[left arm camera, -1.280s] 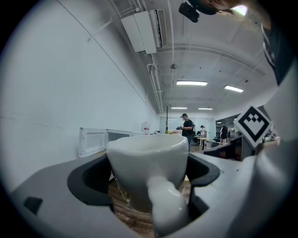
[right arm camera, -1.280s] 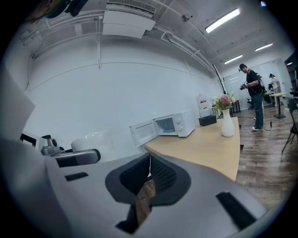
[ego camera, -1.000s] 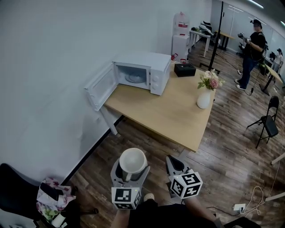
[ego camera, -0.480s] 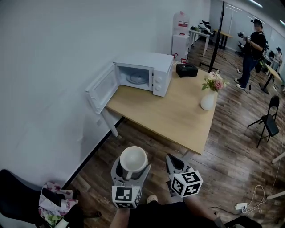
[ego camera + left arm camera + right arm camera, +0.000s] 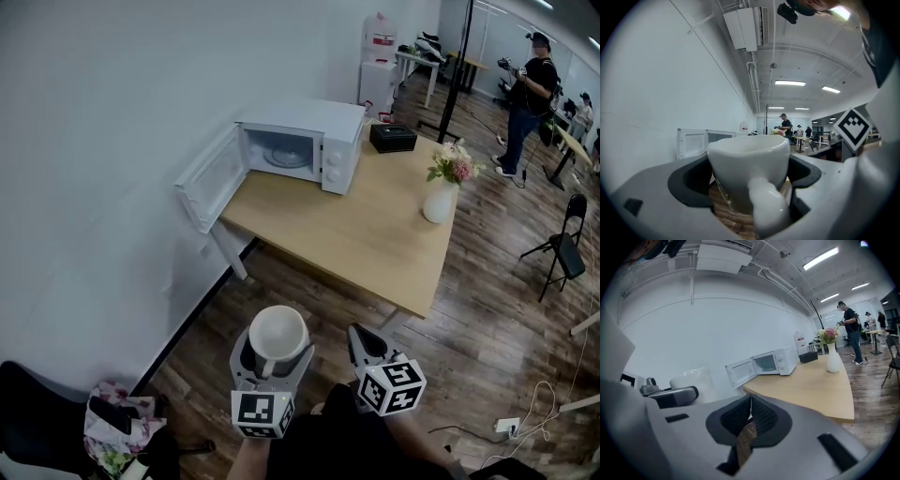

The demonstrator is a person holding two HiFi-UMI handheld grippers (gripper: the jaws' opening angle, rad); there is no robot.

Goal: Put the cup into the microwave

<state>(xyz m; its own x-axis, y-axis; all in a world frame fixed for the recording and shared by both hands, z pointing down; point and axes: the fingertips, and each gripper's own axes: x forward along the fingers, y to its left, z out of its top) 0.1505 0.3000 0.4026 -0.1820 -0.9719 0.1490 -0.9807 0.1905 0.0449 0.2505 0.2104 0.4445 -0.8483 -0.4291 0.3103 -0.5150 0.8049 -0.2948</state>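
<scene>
The cup [image 5: 277, 335] is white and empty. It sits upright in our left claw [image 5: 274, 354], low at the near edge of the scene above the wooden floor [image 5: 487, 309] and well apart from the microwave [image 5: 302, 145]. The left gripper view shows both jaws pressed against the cup's [image 5: 749, 161] sides, with its handle pointing back towards us. Our right claw [image 5: 364, 343] hangs just beside it on the right, clenched on nothing, its pads meeting in the right gripper view [image 5: 749, 420]. The microwave stands at the far left corner of the table [image 5: 356, 234], and its door [image 5: 208, 178] swings out to the left past the table's edge. A vase [image 5: 439, 202] of flowers and a black box [image 5: 392, 137] stand further right on the table. We judge the carry to be the main risk: the grip is only on the cup's curved sides, so a jolt or tilt while we cross the floor could let it slip. On approach, the cup or the claw could knock the open door or catch the top of the opening if we come in too high or too far left. We can read no brand or writing. The marker cubes [image 5: 262, 413] carry only black-and-white squares, and the red label on the white unit [image 5: 378, 66] by the far wall is too small to read.
</scene>
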